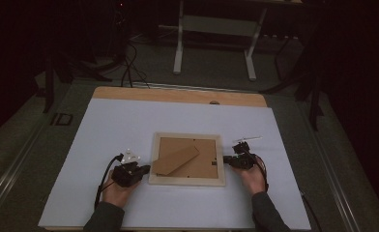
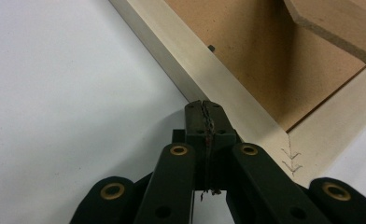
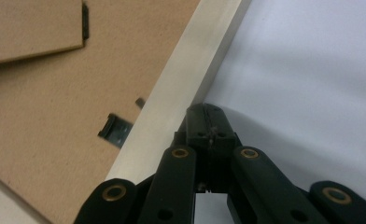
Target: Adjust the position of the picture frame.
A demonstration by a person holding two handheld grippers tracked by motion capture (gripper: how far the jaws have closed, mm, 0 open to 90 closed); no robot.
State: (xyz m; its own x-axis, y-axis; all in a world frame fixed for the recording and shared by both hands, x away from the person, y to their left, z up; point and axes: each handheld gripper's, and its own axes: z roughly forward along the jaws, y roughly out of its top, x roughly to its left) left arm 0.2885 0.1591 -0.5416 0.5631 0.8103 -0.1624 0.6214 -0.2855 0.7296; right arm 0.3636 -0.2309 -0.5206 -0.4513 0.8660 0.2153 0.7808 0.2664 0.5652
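Fingers (image 2: 204, 122) of the left gripper (image 1: 145, 169) are clenched on nothing, tips at the left rail of the picture frame (image 1: 187, 181). Right gripper (image 1: 227, 160) is likewise clenched and empty, tips against the right rail. Picture frame lies face down at the centre of the white surface (image 1: 105, 130), its brown backing board (image 1: 204, 162) up, stand flap (image 1: 175, 160) raised.
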